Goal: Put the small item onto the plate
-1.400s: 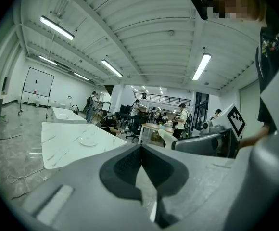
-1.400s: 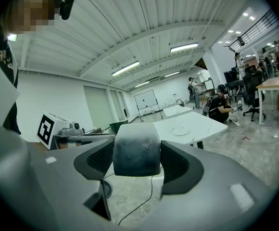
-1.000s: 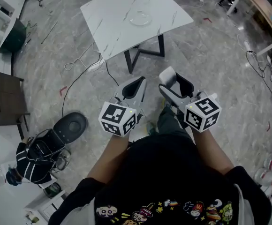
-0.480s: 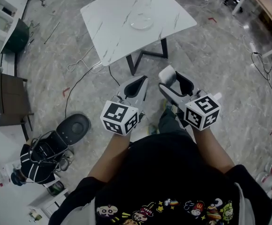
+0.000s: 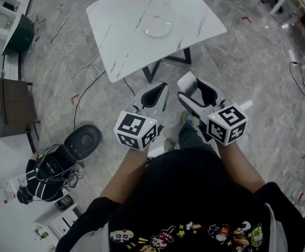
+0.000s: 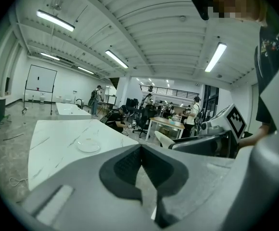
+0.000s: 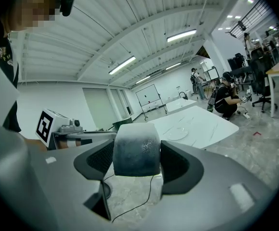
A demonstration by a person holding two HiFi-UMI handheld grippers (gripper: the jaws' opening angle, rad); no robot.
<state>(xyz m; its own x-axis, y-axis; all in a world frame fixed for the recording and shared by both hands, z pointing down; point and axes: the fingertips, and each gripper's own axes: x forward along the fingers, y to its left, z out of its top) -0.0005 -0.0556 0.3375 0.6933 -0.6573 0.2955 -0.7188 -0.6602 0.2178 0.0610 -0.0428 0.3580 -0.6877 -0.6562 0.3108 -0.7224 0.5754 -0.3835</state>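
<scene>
Two grippers, both well short of table (image 5: 121,41). Right gripper (image 5: 193,92) clamped on small item (image 7: 135,157), a grey-white block. Left gripper (image 6: 140,158) fingers pressed together, empty. Plate (image 5: 158,28) far ahead on table. Best: step close, hold grip firm, lower over plate centre, then release.

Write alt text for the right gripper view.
The right gripper is clamped on a small greyish block, held in the air over a grey stone floor. Beyond it stands a white marble-look table with a clear plate on top.
</scene>
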